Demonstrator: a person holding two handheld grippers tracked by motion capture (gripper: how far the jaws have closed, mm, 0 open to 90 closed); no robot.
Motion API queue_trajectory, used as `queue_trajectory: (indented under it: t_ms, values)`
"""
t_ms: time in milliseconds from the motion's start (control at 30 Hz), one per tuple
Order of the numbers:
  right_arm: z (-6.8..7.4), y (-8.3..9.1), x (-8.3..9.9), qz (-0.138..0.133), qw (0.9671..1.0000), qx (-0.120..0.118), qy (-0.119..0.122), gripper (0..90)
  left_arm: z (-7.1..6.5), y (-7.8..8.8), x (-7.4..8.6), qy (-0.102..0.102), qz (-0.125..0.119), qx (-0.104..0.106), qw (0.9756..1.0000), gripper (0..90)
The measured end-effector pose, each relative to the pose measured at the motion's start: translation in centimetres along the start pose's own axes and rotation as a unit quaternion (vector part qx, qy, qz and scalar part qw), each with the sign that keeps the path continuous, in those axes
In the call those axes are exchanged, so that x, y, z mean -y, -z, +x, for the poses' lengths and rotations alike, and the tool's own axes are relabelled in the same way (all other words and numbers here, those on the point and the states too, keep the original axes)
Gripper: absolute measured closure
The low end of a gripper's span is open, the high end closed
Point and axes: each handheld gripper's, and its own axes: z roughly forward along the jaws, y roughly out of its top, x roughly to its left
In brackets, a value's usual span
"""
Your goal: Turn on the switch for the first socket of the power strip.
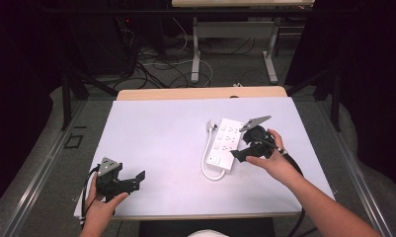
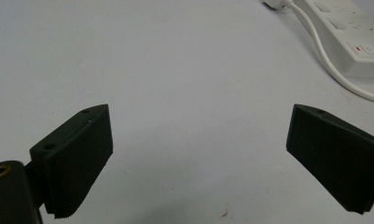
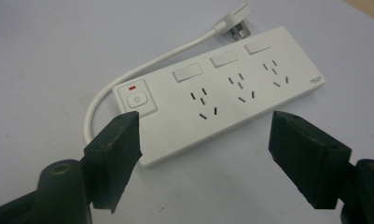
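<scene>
A white power strip (image 1: 225, 142) (image 3: 222, 93) (image 2: 350, 35) lies flat on the white table sheet (image 1: 166, 148), right of centre. Its short white cord (image 1: 206, 158) (image 3: 128, 79) loops round to a plug (image 1: 211, 125) (image 3: 236, 23) beside its far end. My right gripper (image 1: 241, 154) (image 3: 205, 158) hovers over the strip's near end by the power button (image 3: 137, 99), open, nothing between its jaws. My left gripper (image 1: 138, 180) (image 2: 198, 158) stands open low over bare sheet at the front left, jaws pointing right toward the strip.
The sheet covers a wooden table (image 1: 200, 93) whose far edge shows beyond it. Behind stand a grey table frame (image 1: 232, 47) and tangled floor cables (image 1: 161, 69). Metal rails (image 1: 37, 168) run along both sides.
</scene>
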Motion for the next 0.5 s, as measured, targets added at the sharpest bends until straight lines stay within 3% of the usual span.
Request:
queue_trajectory:
  t_ms: [233, 500]
  values:
    - [0.3, -1.0, -0.9, 0.006, 0.9999, -0.015, -0.002, 26.6, 0.0, 0.0, 0.0, 0.002, -0.003, -0.001, 1.0000, 7.1]
    - [0.7, -2.1, -1.7, 0.012, 0.9997, -0.018, 0.014, 31.2, 0.0, 0.0, 0.0, 0.003, -0.003, -0.002, 1.0000, 7.3]
